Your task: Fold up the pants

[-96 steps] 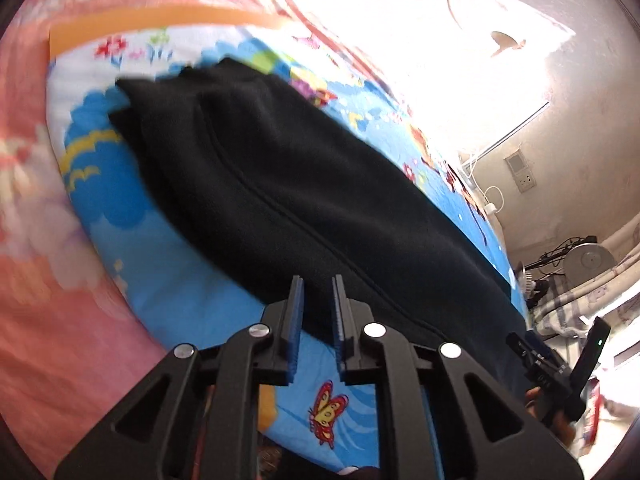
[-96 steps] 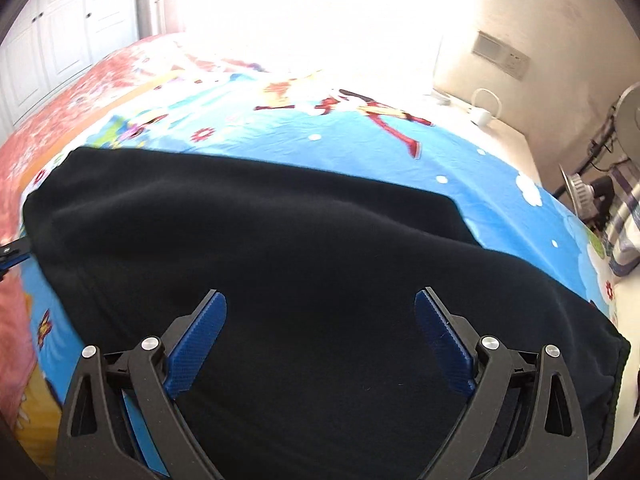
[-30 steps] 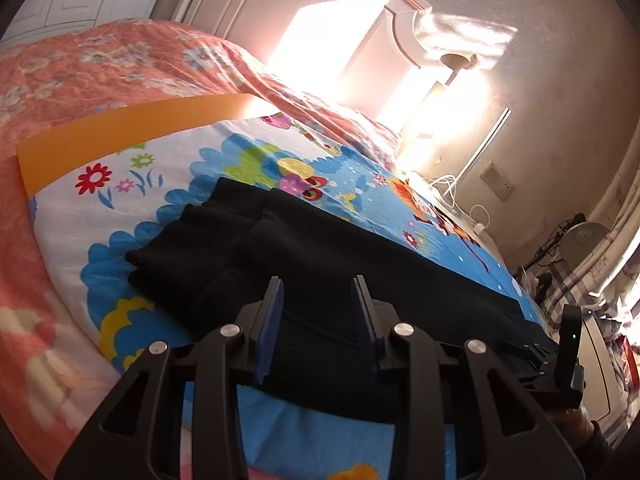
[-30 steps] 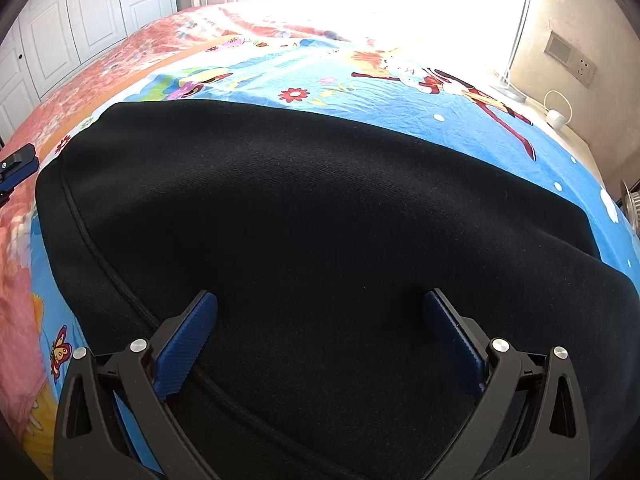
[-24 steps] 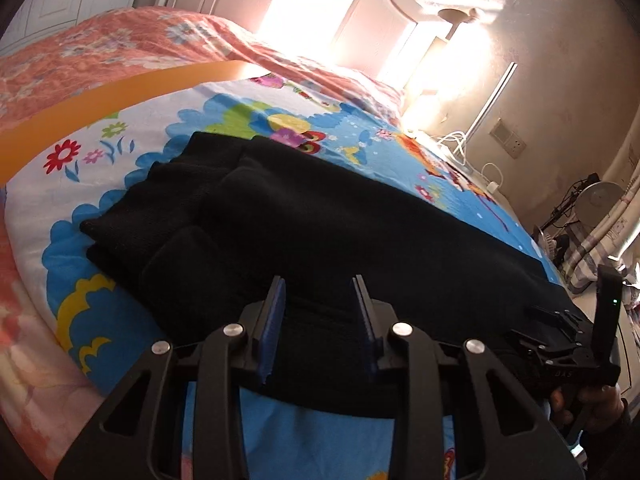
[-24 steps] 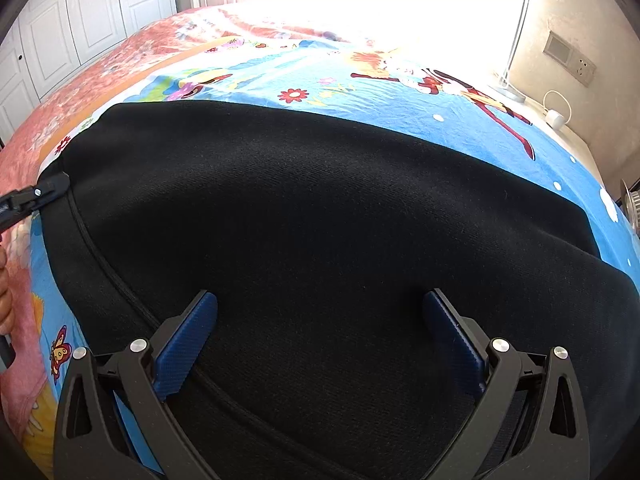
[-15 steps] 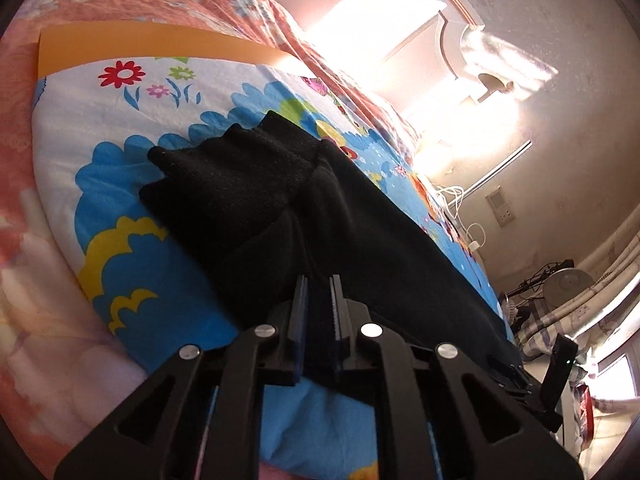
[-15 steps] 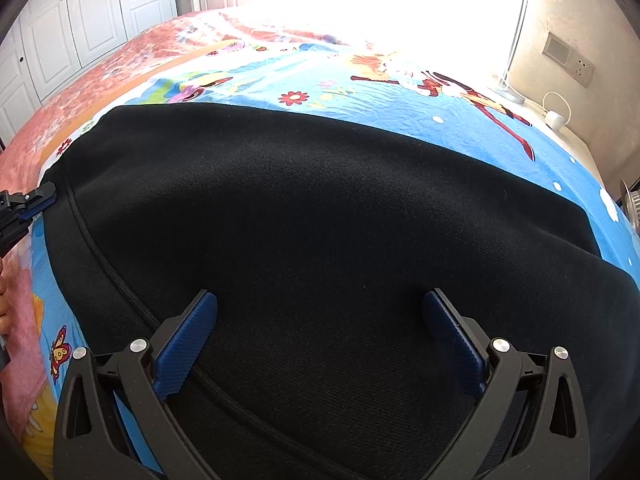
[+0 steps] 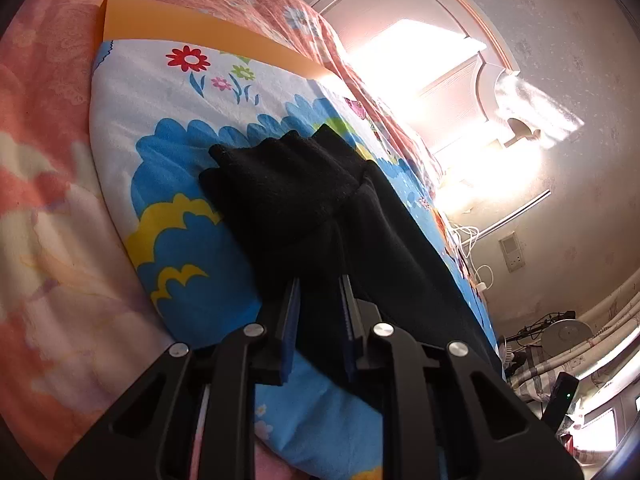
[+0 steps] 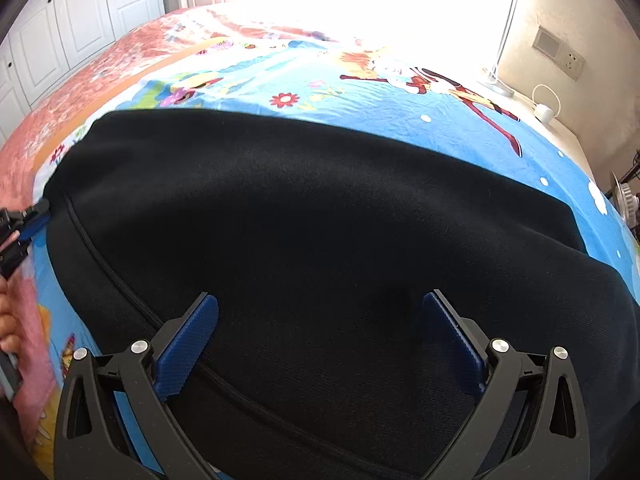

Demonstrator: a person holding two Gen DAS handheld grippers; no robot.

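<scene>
Black pants (image 9: 312,208) lie stretched along a cartoon-print sheet (image 9: 168,148) on the bed. In the left wrist view my left gripper (image 9: 320,292) is shut on the near edge of the pants, just behind the ribbed cuffs, with black cloth between the blue pads. In the right wrist view the pants (image 10: 320,216) fill the middle. My right gripper (image 10: 320,308) is wide open just above the cloth, with nothing between its fingers. The left gripper also shows at the far left edge (image 10: 34,216), at the edge of the pants.
A pink floral bedspread (image 9: 48,216) lies under the sheet. The white headboard (image 9: 400,32) and a beige wall with a socket (image 10: 560,54) stand beyond. A white charger (image 10: 544,110) lies near the bed's far edge. White wardrobe doors (image 10: 80,12) stand at left.
My left gripper has closed on the edge of the pants near the cuffs and come in lower and closer. The right gripper has stayed open over the cloth, almost still.
</scene>
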